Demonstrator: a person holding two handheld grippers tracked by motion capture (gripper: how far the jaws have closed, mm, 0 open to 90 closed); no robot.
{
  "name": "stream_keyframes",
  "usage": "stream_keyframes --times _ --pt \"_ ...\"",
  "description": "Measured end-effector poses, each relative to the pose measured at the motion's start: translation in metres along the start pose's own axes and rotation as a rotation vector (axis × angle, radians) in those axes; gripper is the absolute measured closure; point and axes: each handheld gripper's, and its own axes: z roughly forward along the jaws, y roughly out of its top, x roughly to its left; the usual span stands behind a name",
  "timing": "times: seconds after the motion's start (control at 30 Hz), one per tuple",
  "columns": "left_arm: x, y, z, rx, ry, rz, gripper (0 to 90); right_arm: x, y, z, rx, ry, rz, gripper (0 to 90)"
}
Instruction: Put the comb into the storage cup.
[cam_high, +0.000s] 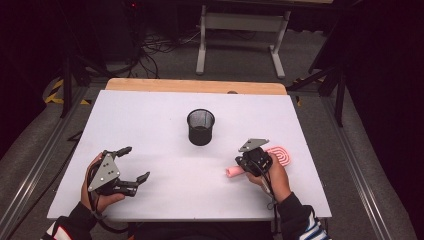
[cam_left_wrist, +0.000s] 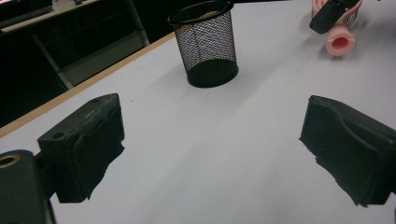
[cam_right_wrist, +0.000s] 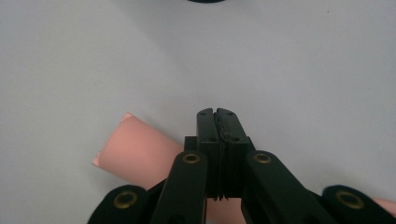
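A black mesh cup (cam_high: 201, 127) stands upright near the middle of a white board (cam_high: 150, 130) that covers the table. Along the far side of the board a strip of the wooden tabletop (cam_high: 195, 86) shows. Beyond the table, on the grey floor (cam_high: 240, 62), stands a pale metal frame (cam_high: 243, 22) on two legs, and dark cables (cam_high: 150, 50) lie tangled to its left.

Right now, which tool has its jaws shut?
The right tool, by the pink fly swatter: its jaws are pressed together with nothing visible between them. The left tool has its jaws spread wide apart.
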Motion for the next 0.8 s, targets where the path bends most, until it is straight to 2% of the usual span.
stream_keyframes --times 0.1,0.17,0.33,0.5,0.8 --pt "0.000 0.000 0.000 0.000 -0.001 0.002 6.9 0.004 0.001 0.003 0.001 0.004 -0.010 89.3" --pt "0.000 0.000 0.000 -0.003 0.001 -0.006 7.0 0.009 0.001 0.007 0.019 0.016 -0.039 89.5" --pt "0.001 0.000 -0.001 -0.007 0.001 -0.009 7.0 0.012 -0.003 0.005 0.026 0.028 -0.044 89.7" --pt "0.000 0.000 0.000 -0.004 0.002 -0.005 7.0 0.009 -0.015 -0.005 0.026 0.041 -0.035 89.1" --pt "0.000 0.000 0.002 0.004 -0.002 -0.002 7.1 -0.001 -0.035 -0.017 0.027 0.034 -0.014 88.5"
